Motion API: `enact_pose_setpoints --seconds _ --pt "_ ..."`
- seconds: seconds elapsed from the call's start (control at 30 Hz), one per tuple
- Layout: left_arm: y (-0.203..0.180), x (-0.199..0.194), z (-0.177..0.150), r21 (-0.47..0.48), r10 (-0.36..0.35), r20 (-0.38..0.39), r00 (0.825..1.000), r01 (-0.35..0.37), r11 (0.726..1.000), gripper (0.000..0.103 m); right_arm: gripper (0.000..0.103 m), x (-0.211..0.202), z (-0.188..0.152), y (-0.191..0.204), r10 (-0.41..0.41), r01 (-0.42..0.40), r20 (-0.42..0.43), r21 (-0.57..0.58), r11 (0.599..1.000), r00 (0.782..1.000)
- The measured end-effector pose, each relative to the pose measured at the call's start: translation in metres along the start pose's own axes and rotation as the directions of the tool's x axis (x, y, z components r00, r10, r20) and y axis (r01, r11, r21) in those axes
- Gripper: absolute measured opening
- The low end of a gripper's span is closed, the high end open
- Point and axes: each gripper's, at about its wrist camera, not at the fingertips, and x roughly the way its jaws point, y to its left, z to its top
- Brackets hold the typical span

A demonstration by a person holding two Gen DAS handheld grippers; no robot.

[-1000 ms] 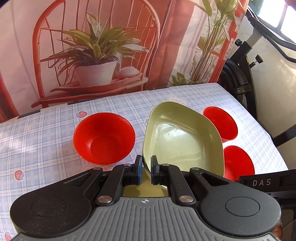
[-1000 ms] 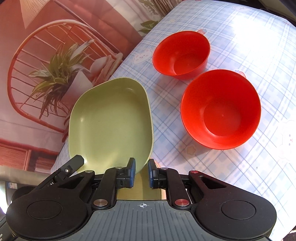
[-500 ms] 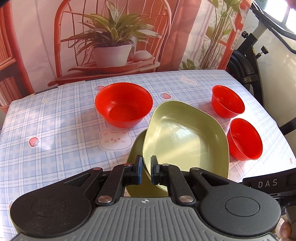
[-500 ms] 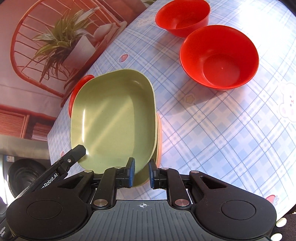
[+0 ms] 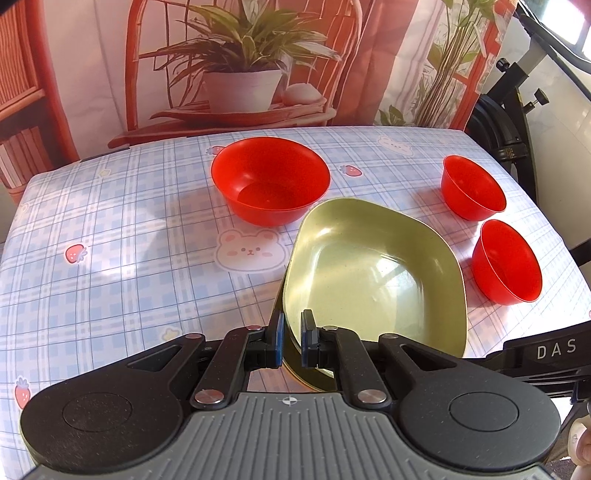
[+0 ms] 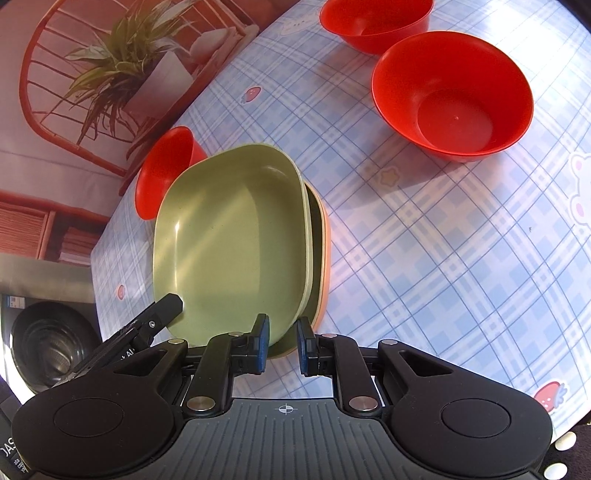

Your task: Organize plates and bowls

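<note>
My left gripper (image 5: 290, 341) is shut on the near rim of a green plate (image 5: 373, 273). The plate rests tilted on a stack of plates, a green one over an orange one (image 6: 325, 254). My right gripper (image 6: 282, 345) straddles the same green plate's (image 6: 229, 236) rim, its jaws slightly apart and not pinching. Three red bowls stand on the table: a large one (image 5: 269, 181) at the back and two smaller ones (image 5: 472, 188) (image 5: 508, 262) at the right. In the right wrist view they show as a near bowl (image 6: 454, 96), a far bowl (image 6: 376, 18) and one behind the plate (image 6: 166, 166).
The table has a blue plaid cloth (image 5: 110, 240) with bear and strawberry prints. A backdrop with a printed plant and chair (image 5: 240, 66) hangs behind it. A black stand (image 5: 513, 107) is at the far right. A dark round bin (image 6: 48, 343) sits below the table edge.
Both grippers have lowered the green plate onto the stack of plates. The right gripper's jaws have opened slightly off the rim.
</note>
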Motion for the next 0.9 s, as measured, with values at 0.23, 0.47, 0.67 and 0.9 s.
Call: enact_pose_setpoints --seconds 0.23,0.47,0.67,0.9 --pt "0.001 0.000 -0.004 0.016 0.015 -0.008 1.000 -0.015 1.000 0.010 0.015 0.004 -0.003 -0.001 0.010 -0.010 -0.025 -0.002 1.000 1.000" --pt "0.003 0.003 -0.004 0.015 0.026 -0.011 1.000 -0.026 1.000 0.010 0.016 0.004 -0.001 0.002 0.009 -0.010 -0.037 -0.020 1.000 0.999" --pt "-0.001 0.008 -0.005 0.031 0.037 -0.028 0.999 -0.036 0.999 0.010 0.017 0.003 0.000 -0.002 0.003 -0.003 -0.040 -0.013 1.000 0.999" --pt "0.002 0.009 -0.004 0.031 0.035 -0.024 0.999 -0.034 0.999 0.010 0.023 -0.002 0.008 -0.005 -0.056 0.057 0.045 -0.041 0.998 0.997"
